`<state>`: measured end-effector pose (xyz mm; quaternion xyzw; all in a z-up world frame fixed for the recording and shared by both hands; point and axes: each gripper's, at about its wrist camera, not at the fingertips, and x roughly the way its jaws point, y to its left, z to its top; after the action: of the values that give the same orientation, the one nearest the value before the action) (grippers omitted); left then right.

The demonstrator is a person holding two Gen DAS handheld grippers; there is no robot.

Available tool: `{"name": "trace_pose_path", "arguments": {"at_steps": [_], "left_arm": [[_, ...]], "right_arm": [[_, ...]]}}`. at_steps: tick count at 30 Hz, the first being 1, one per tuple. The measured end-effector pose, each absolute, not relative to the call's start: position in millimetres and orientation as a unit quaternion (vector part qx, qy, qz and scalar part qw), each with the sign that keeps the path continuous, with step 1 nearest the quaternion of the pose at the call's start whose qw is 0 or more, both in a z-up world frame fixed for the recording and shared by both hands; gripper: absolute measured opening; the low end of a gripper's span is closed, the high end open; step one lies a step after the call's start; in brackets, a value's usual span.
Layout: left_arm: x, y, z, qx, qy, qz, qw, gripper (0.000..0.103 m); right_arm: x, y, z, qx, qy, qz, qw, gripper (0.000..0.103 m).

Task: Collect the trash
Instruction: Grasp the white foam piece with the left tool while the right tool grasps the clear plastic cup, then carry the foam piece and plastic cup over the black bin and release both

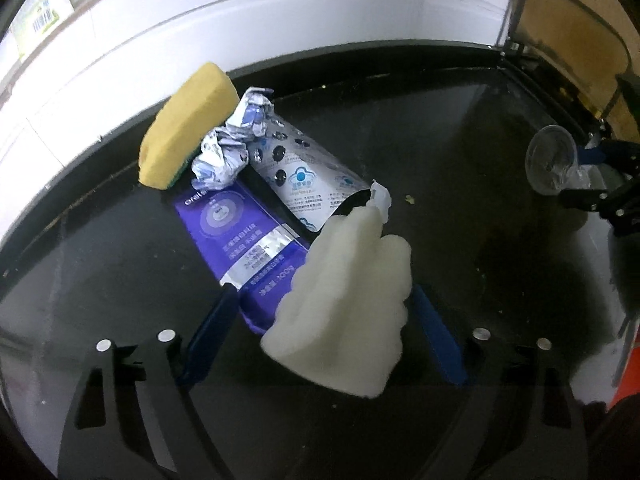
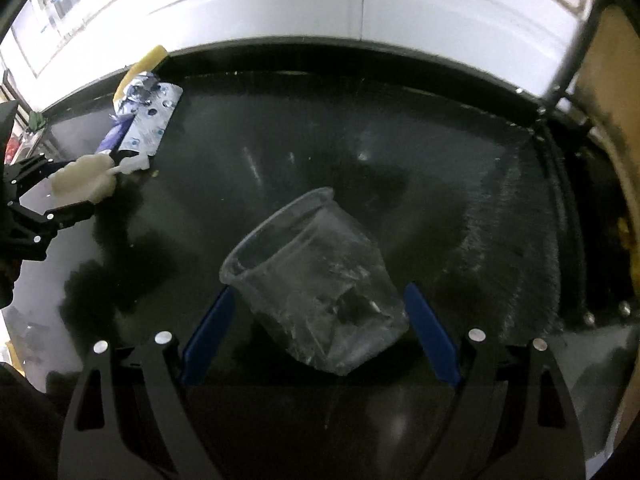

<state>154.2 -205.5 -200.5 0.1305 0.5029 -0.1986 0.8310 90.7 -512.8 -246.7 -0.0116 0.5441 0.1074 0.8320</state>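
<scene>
My left gripper (image 1: pixel 320 304) is shut on a white foam packing piece (image 1: pixel 344 304), held above the black table (image 1: pixel 440 160). Beyond it lie a purple wrapper (image 1: pixel 240 236), a silver printed wrapper (image 1: pixel 304 168), a crumpled foil ball (image 1: pixel 236 140) and a yellow sponge (image 1: pixel 188 120). My right gripper (image 2: pixel 318 304) is shut on a clear, crumpled plastic cup (image 2: pixel 316 280), tilted above the table. The cup also shows at the right of the left wrist view (image 1: pixel 554 164). The foam piece also shows at the left of the right wrist view (image 2: pixel 86 180).
A white tiled wall (image 1: pixel 240 20) runs behind the table. A chair with a tan back (image 1: pixel 576 44) stands at the far right corner. The pile of wrappers (image 2: pixel 146 128) sits at the table's far left. Small crumbs (image 1: pixel 410 199) dot the surface.
</scene>
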Motion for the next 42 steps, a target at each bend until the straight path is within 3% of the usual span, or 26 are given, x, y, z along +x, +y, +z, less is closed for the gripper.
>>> {"name": "trace_pose_path", "arguments": {"at_steps": [1,4,7,12,28,42], "left_arm": [[155,-206,-201,0.129,0.502,-0.197,0.832,0.083],[156,-207,-198,0.124,0.499,-0.198,0.835,0.069],[154,-210,-193,0.120,0.498,-0.207,0.834,0.048],[141,-214,-180,0.113,0.492,-0.210,0.837,0.038],[71,-158,-137,0.061,0.468,-0.176,0.864,0.036],[-22,16,-101,-0.009,0.457,-0.002,0.890,0.036]], "right_arm": [[94,-512,-250,-0.011,0.547,0.110,0.830,0.083],[100,-512,-256,0.006,0.556,0.122,0.822,0.058],[102,-511,-254,0.018,0.555,0.127,0.822,0.051],[94,-504,-239,0.030,0.546,0.119,0.829,0.042],[44,-451,-168,0.033,0.506,0.128,0.852,0.042],[26,-226,-127,-0.028,0.483,0.304,0.821,0.042]]}}
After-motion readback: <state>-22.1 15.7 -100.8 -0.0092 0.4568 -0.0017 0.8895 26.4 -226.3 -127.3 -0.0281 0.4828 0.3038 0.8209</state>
